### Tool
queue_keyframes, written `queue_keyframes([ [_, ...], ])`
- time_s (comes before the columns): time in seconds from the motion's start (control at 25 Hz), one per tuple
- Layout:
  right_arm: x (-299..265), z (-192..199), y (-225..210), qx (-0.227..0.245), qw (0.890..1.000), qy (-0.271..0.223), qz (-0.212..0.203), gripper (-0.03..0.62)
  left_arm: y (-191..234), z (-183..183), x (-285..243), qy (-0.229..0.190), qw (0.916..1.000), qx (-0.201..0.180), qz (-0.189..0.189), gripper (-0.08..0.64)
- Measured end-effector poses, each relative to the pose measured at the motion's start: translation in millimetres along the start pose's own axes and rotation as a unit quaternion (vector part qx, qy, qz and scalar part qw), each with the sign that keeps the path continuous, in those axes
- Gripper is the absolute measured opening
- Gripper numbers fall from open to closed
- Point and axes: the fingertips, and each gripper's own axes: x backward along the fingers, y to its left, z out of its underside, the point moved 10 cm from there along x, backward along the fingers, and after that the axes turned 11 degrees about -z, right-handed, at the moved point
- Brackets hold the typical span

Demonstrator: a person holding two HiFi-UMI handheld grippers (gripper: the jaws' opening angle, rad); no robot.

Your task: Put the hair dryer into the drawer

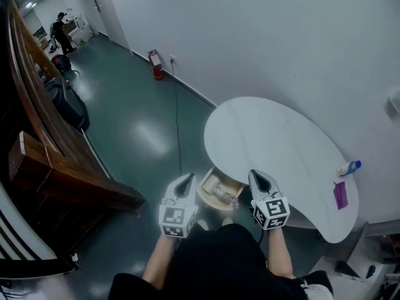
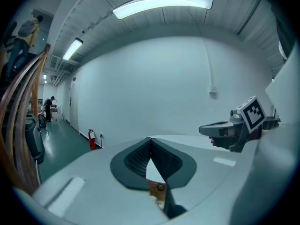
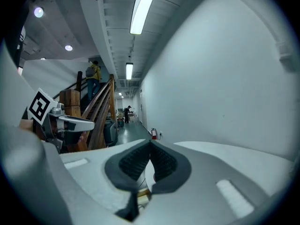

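Head view: found left gripper [image 1: 186,180] and right gripper [image 1: 258,176] side by side at lower middle, one in each hand, both pointing away from the body toward the white table [image 1: 275,136].

Left gripper view: read fingertips [image 2: 138,156] as pressed together at the tip, with dark ribbed pads meeting in a point and nothing pinched. Noted only a narrow wedge of gap lower down, with a sliver of pale wood showing through it.

Right gripper view: read fingertips [image 3: 133,163] the same way, closed tip to tip and empty.

Located drawer [image 1: 205,186] pulled open below the near edge of the table, between the two grippers and just beyond them. Located hair dryer [image 1: 222,195] lying inside that drawer as a pale silvery shape, too small for detail, apart from both grippers.

Elsewhere on the table: logged a small bottle [image 1: 350,166] with a blue cap near the far right rim and a purple item [image 1: 340,194] just beside it.

Beyond, on the green floor: logged a red fire extinguisher [image 1: 156,64] against the wall and a wooden staircase [image 1: 56,155] along the left
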Motion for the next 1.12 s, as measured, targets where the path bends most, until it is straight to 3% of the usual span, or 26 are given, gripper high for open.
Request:
queue_keyframes([
  [0.36,6.8,4.8,5.1,-0.001,1.0,-0.014,0.014,0.005,4.9,-7.4,4.2,-0.015,0.9999,-0.005,0.002,0.006],
  [1.12,10.8,7.7,7.5,-0.004,1.0,-0.01,0.007,0.005,-4.6,-4.8,6.0,-0.007,0.9999,-0.004,0.01,0.006],
])
